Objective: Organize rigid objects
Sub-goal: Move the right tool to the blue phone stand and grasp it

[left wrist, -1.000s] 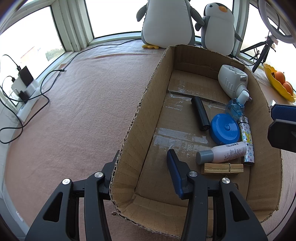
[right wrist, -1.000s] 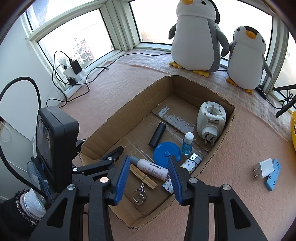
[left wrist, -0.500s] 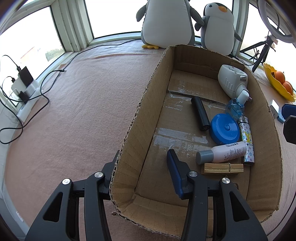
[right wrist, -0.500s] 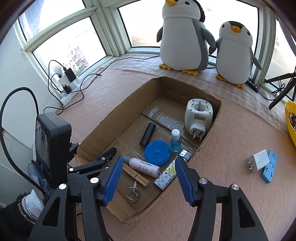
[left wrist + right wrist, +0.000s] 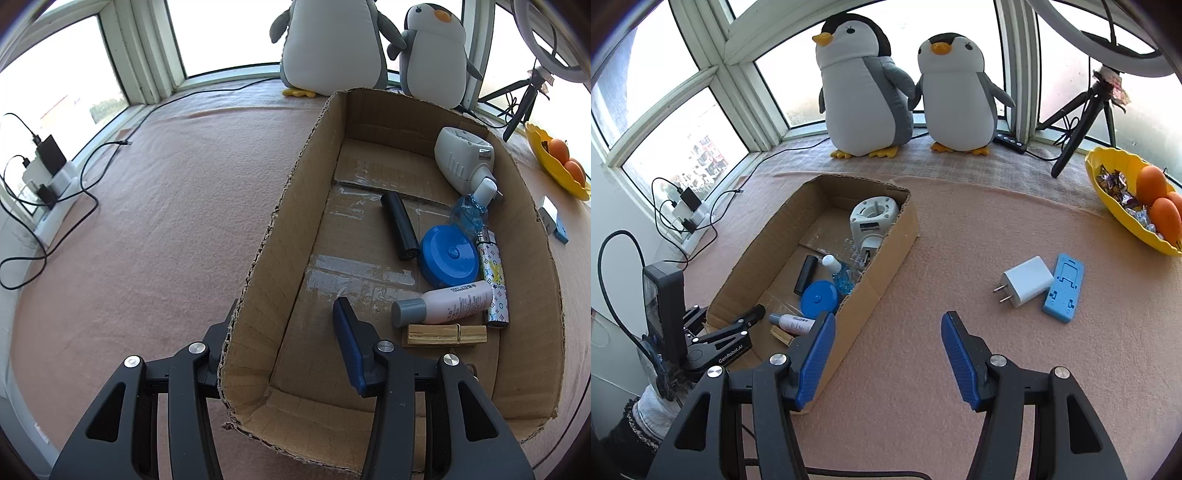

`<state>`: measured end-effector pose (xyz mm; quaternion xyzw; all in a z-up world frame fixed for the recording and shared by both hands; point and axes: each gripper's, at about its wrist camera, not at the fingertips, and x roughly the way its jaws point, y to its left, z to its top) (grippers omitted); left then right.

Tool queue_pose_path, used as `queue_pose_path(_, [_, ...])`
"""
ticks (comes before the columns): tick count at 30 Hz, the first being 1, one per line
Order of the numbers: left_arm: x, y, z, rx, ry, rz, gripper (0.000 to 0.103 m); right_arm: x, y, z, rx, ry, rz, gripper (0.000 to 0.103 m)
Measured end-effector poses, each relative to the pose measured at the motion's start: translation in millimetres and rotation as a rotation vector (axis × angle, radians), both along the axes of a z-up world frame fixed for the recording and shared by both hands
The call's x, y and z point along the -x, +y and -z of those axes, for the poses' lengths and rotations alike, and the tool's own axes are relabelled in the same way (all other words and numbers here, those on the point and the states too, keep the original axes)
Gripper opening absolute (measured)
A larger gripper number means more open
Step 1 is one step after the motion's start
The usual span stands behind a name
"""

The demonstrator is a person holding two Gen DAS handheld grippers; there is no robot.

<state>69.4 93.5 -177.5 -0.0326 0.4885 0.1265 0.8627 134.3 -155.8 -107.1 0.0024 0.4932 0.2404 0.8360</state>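
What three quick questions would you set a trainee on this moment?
1. Which two things lie on the cloth outside the box?
2. True or false: the right hand-held gripper holds the charger.
3. The left hand-held gripper is: A) hanging free above the cloth; B) astride the box's wall, one finger inside and one outside; C) gripping the charger.

Key: 1. The charger and the blue piece beside it. 2. False: its jaws stand apart with nothing between them. 3. B.
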Motion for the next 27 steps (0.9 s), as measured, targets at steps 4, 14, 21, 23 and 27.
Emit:
queue_pose_path(4, [0.0, 0.0, 0.0, 0.000, 0.000, 0.000, 0.047, -9.1, -33.4, 4.3, 0.016, 0.003, 0.079, 0.056])
queue_pose_path(14, [-0.2, 0.1, 0.4, -0.002, 0.001, 0.000, 0.047, -33.7, -83.1, 28.6, 0.127, 0.022, 0.192, 0.056])
queue_pose_path(21, [-0.1, 0.6, 0.4, -0.001, 0.001, -0.001, 0.047, -44.6, -92.8, 41.1, 0.169, 0.033, 0.215, 0.056])
queue_pose_path(23, [-0.1, 0.5, 0.4, -0.001, 0.000, -0.001, 0.047, -47.4, -93.7, 43.9, 0.180, 0.035, 0.215, 0.056])
queue_pose_path(27, [-0.1, 0.4, 0.4, -0.001, 0.000, -0.001, 0.047, -51.0, -95.0, 48.3, 0.185, 0.040, 0.216, 0.056])
